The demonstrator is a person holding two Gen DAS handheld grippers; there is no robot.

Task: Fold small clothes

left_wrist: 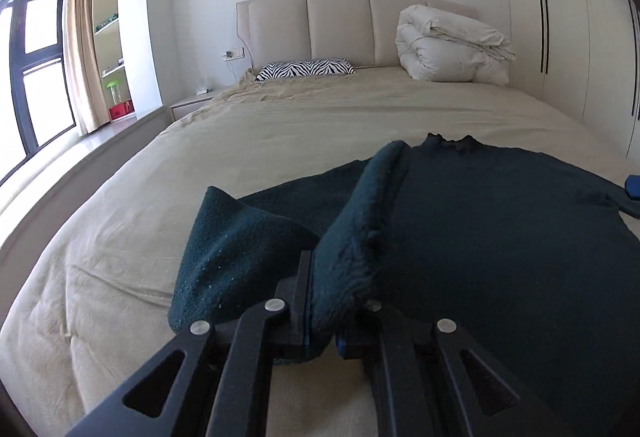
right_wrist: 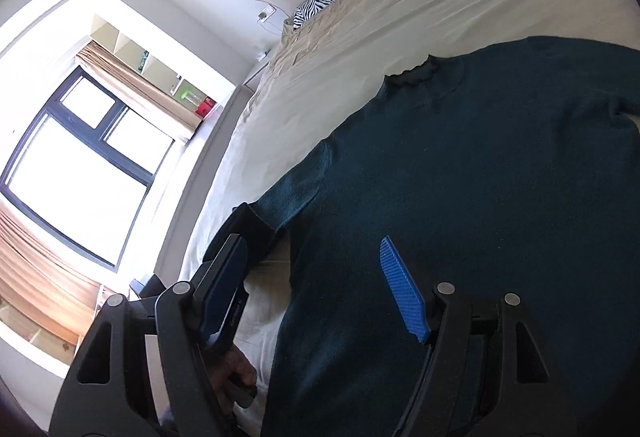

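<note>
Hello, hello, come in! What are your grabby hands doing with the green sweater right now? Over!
Left gripper shut on sweater sleeve, lifted. Right gripper open above sweater. Sweater otherwise flat on bed. Nothing in the way.

Dark teal sweater [left_wrist: 500, 229], sleeve lifted

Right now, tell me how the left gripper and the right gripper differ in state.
The left gripper is shut on the dark teal sweater, pinching a lifted fold; the right gripper is open, holding nothing. The left sits at the sweater's edge; the right hovers above its body. Both are black.
</note>
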